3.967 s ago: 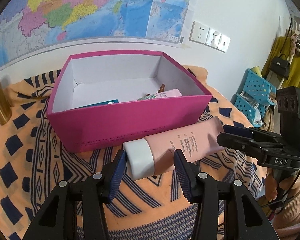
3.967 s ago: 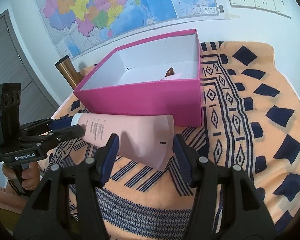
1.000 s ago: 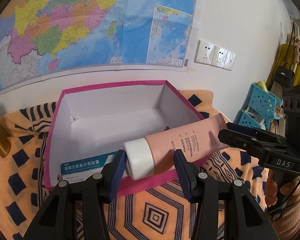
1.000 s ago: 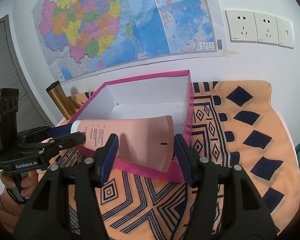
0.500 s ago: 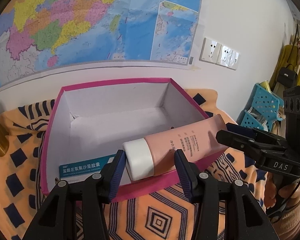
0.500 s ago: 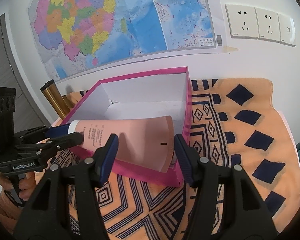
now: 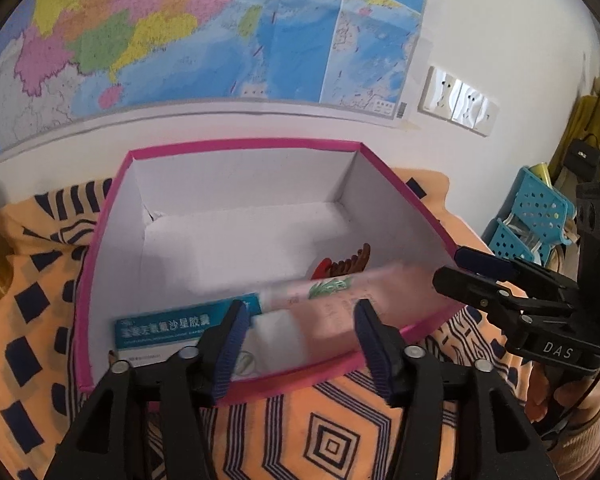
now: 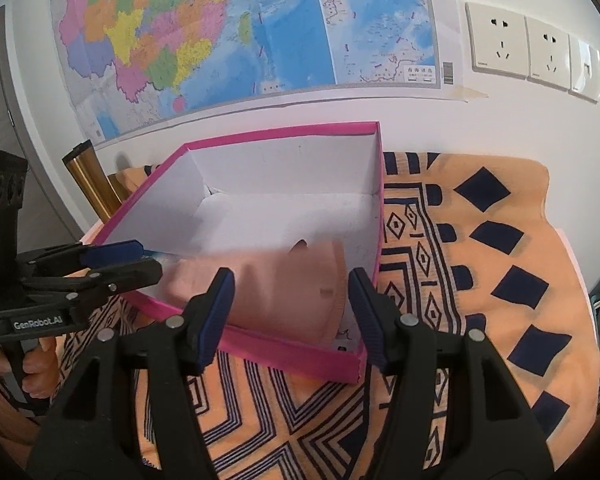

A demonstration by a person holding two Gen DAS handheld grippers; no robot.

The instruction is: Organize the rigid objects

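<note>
A large pink tube (image 7: 320,316) with a white cap, blurred by motion, is inside the pink box (image 7: 100,248), free of both grippers. It also shows in the right wrist view (image 8: 284,288), low in the box (image 8: 284,132). My left gripper (image 7: 298,336) is open above the box's near wall. My right gripper (image 8: 290,308) is open over the box's near corner. A blue and white carton (image 7: 180,328), a smaller pink tube (image 7: 332,284) and a brown comb (image 7: 352,260) lie in the box.
The box stands on an orange and navy patterned cloth (image 8: 480,280). A gold cylinder (image 8: 92,180) stands left of the box. A wall with a map (image 8: 260,32) and sockets (image 8: 500,44) is behind. Blue baskets (image 7: 532,216) stand at right.
Both grippers held the pink tube over the box half a second ago. Now both have opened and the tube has dropped into the box.
</note>
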